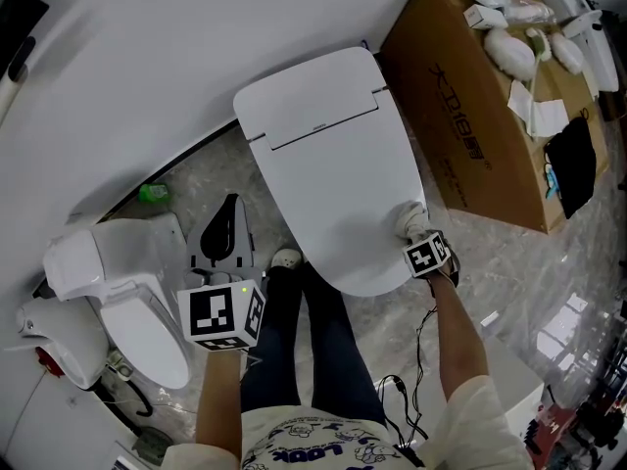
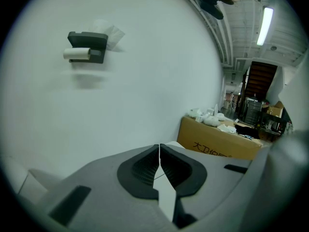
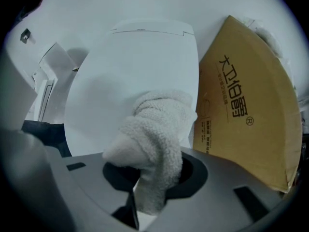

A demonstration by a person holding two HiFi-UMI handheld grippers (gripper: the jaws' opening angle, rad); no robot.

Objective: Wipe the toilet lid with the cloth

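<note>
The white toilet lid (image 1: 333,155) lies closed in the middle of the head view and fills the right gripper view as the lid (image 3: 130,81). A fluffy white cloth (image 1: 409,217) rests on the lid's right front edge. My right gripper (image 1: 416,231) is shut on the cloth (image 3: 154,139), which bulges out between its jaws. My left gripper (image 1: 223,253) hangs off to the left of the toilet, over the floor. In its own view the left gripper (image 2: 159,166) is shut with nothing in it and faces a white wall.
A large cardboard box (image 1: 490,116) with white items on top stands right of the toilet. A second, smaller white toilet (image 1: 137,302) sits at lower left. The person's dark legs (image 1: 304,351) stand at the lid's front. A toilet roll holder (image 2: 87,47) hangs on the wall.
</note>
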